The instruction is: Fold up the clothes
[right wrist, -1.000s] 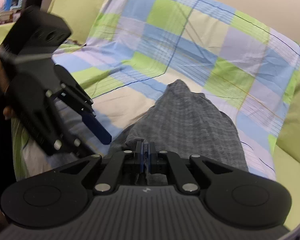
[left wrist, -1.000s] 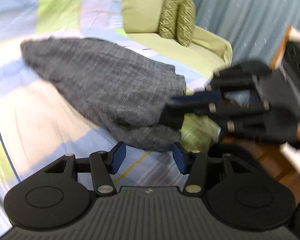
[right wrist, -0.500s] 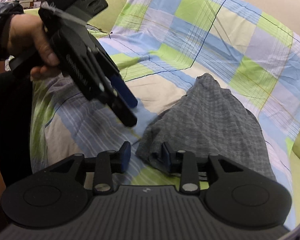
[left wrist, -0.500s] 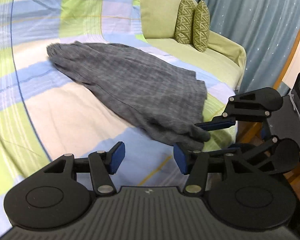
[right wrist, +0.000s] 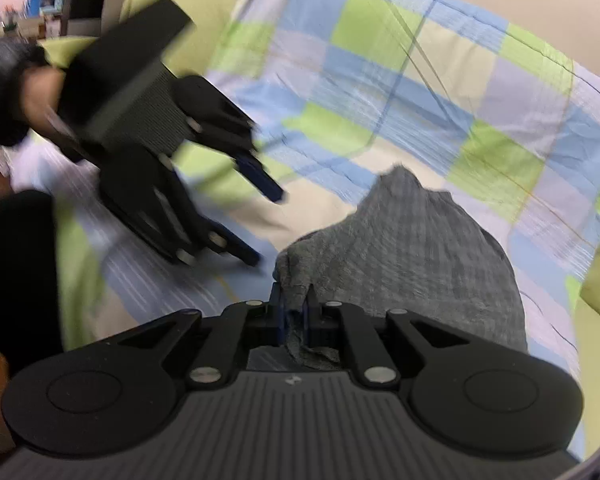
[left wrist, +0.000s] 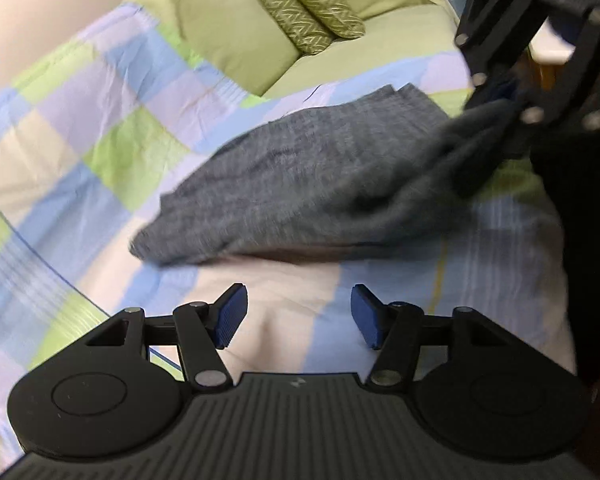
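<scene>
the right hand-held gripper [right wrist: 293, 316] is closing on the near corner of the grey garment [right wrist: 412, 252], cloth bunched between its pads. the left hand-held gripper [left wrist: 295, 316], jaws opening and empty, hovers over bare checked blanket [left wrist: 100, 140] beside the garment's near edge. beyond lies the green sofa [left wrist: 228, 36] with two patterned cushions [left wrist: 308, 12].

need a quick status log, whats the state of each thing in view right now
garment: grey, crumpled on the sheet, near corner lifted
right hand-held gripper: jaws closing on the garment's corner
left hand-held gripper: jaws opening, nothing between them, over the sheet beside the garment
sheet: checked, spread over the sofa
cushions: two, leaning side by side
</scene>
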Available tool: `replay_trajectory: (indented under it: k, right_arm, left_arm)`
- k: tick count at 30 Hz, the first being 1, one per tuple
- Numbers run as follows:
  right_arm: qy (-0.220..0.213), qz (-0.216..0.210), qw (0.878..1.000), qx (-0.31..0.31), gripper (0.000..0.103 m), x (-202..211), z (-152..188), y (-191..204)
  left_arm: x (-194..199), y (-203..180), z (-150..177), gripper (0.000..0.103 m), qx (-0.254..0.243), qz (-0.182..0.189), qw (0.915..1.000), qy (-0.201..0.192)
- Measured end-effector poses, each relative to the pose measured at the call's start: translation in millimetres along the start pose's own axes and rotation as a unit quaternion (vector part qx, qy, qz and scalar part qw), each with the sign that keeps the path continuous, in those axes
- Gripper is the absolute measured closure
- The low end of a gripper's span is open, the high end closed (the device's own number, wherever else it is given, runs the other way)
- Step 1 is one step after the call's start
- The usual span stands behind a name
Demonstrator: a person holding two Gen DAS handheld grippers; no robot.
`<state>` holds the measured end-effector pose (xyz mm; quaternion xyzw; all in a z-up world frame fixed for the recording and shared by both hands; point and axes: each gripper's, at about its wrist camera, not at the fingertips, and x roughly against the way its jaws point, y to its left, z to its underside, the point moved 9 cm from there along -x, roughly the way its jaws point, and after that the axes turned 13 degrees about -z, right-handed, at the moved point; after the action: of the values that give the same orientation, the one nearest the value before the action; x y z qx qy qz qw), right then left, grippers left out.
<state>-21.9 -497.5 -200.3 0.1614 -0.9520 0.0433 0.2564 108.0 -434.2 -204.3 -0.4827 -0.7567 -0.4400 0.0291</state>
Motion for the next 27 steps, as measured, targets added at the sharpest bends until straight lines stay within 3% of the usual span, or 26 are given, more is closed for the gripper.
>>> replay_trajectory:
  k: [7,10,13,19,25,26,27]
  right_arm:
    - [0.023,-0.014,1.000,-0.001,0.094,-21.0,7.2,16.4]
    - [0.007,-0.028,1.000,-0.003,0.088,-8.4,6.8,23.4]
    - [-0.002,-0.015,1.000,-0.016,0.083,10.8,14.3,21.3]
    - [0.012,0.051,0.997,-0.059,0.076,39.8,46.5,8.2]
    - [0.007,0.075,0.994,-0.077,0.069,52.0,58.8,-0.9]
    - [0.007,0.080,0.994,-0.073,0.065,52.8,59.9,-2.4]
    - [0.009,0.088,0.994,-0.066,0.060,53.7,62.0,-6.0]
  left_arm:
    - [22.7,-17.0,3.0,0.041,-0.048,-0.006,0.9985,-0.027]
    - [38.8,-35.3,0.6,0.040,-0.094,-0.002,0.9940,-0.056]
    - [46.3,-49.2,-3.5,0.039,-0.132,-0.008,0.9882,-0.079]
    - [49.0,-70.7,-8.9,0.039,-0.231,-0.025,0.9663,-0.111]
    - [50.6,-93.6,-25.3,0.040,-0.306,-0.002,0.9401,-0.150]
    - [47.4,-96.8,-27.8,0.049,-0.312,0.003,0.9386,-0.146]
    - [43.8,-98.4,-30.6,0.088,-0.311,0.010,0.9400,-0.139]
